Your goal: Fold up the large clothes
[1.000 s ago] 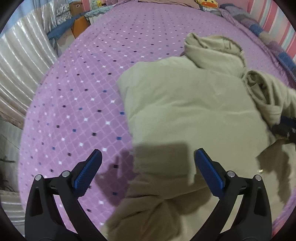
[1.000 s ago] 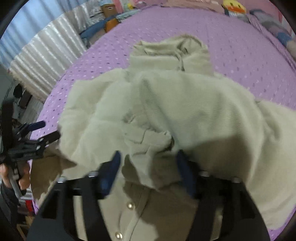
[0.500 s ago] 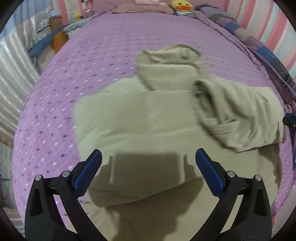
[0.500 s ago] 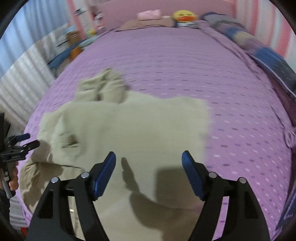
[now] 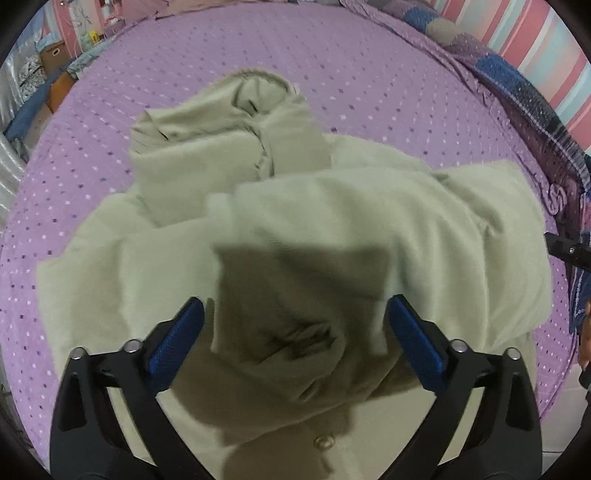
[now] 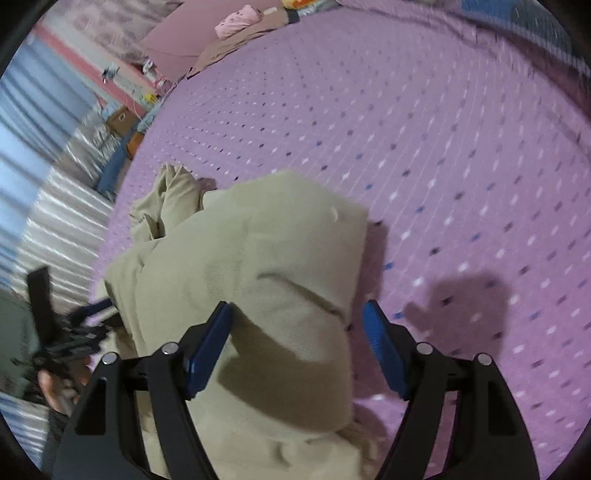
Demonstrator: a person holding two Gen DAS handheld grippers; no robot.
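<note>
Surface: purple bedspread (image 5: 369,74) with small diamond dots covers a wide bed.
Garment: beige hooded coat (image 5: 369,229) lies in the middle of the bed, sleeves and sides folded inward, its hood (image 5: 236,122) bunched at the far end; a button (image 5: 324,441) shows near the close edge.
Left gripper: left gripper (image 5: 295,339) hovers over the near part of the coat, blue pads spread wide, holding nothing.
Right gripper: right gripper (image 6: 297,349) is spread open too, straddling the coat's right folded edge; whether the pads touch the cloth I cannot tell.
Step in hand: probably taking the near hem to fold it toward the hood.
Doing it well: pinch all layers together at both near corners, lift evenly, and keep the tucked sleeve from sliding out.
Around: cardboard box (image 5: 53,55) beyond the bed's left side, patchwork quilt (image 5: 517,85) along the right edge, pink cushion (image 6: 238,22) at the headboard.
In the way: nothing lies on the coat; the thick, lumpy hood may stop the fold lying flat.
</note>
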